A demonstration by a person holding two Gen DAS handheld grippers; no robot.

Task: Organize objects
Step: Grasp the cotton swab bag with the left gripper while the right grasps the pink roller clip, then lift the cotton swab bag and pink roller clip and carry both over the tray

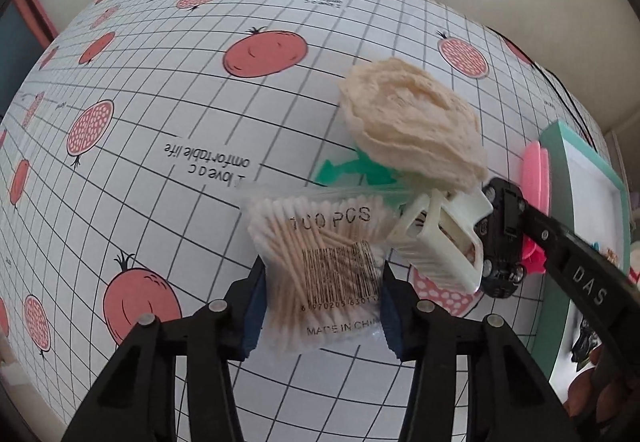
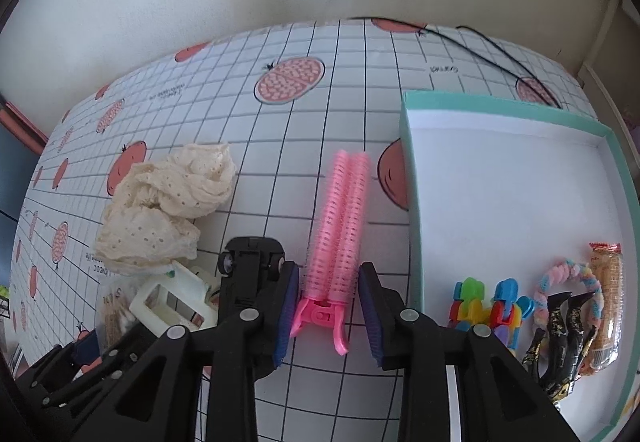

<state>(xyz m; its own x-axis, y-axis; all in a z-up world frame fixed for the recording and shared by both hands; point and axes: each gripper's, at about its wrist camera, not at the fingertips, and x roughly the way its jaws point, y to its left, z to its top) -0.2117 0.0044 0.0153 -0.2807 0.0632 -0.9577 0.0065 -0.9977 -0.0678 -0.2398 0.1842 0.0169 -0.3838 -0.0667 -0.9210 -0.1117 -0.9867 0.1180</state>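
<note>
My left gripper is shut on a clear bag of cotton swabs over the fruit-print table. Beside it lie a white claw hair clip, a cream lace scrunchie and a green clip half hidden under the scrunchie. My right gripper is open, its blue pads on either side of a pink roller hair clip lying on the table. The scrunchie and white clip also show left of it.
A teal-rimmed white box stands to the right, holding colourful clips, a black-gold claw clip, a pastel hair tie and a wrapped snack. A black cable runs along the table's far edge.
</note>
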